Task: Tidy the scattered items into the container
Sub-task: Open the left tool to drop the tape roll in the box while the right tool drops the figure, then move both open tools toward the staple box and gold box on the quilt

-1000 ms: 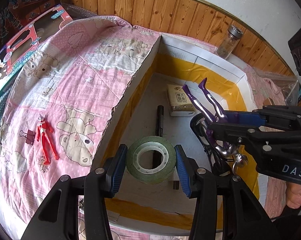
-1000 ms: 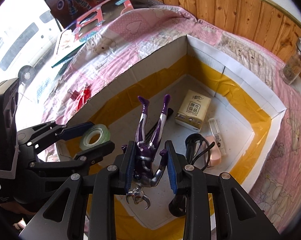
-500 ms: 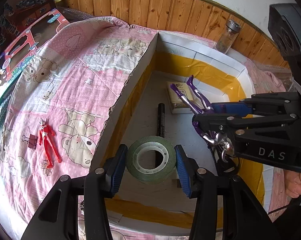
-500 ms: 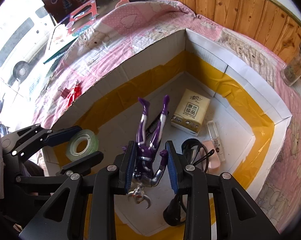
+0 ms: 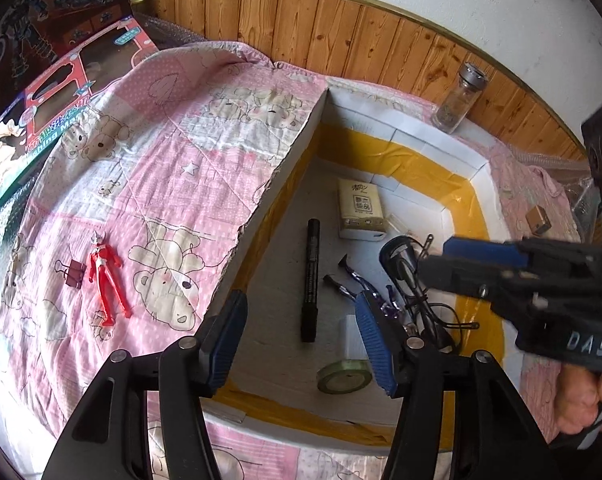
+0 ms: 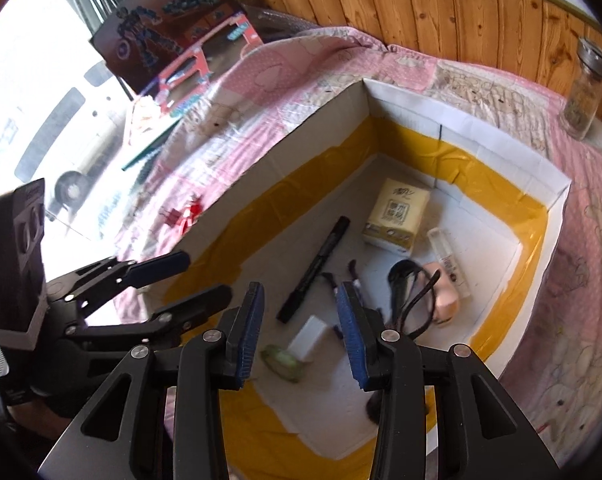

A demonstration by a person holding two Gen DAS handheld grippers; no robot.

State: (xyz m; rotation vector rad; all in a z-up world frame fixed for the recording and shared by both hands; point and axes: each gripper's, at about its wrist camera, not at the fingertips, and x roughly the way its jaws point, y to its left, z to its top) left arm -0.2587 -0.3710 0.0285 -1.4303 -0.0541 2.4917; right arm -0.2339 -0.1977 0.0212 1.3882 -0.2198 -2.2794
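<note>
Both claws hang over the near edge of the box [image 5: 297, 152], and both are spread apart with nothing between the pads. The left claw [image 5: 301, 338] sits above the near left corner; the right claw [image 6: 300, 330] is beside it, its blue pad also showing at the right of the left view. On the box floor lie the tape roll [image 5: 344, 376] at the near wall, a marker [image 5: 310, 280] in the middle, a tissue pack [image 5: 361, 208] farther back, and the purple figure [image 5: 355, 286], partly hidden, seemingly resting against the black cable [image 5: 405, 264]. Out on the quilt [image 5: 173, 168], well left of the box, a red figure [image 5: 103, 276] lies just beside a binder clip [image 5: 72, 274].
</note>
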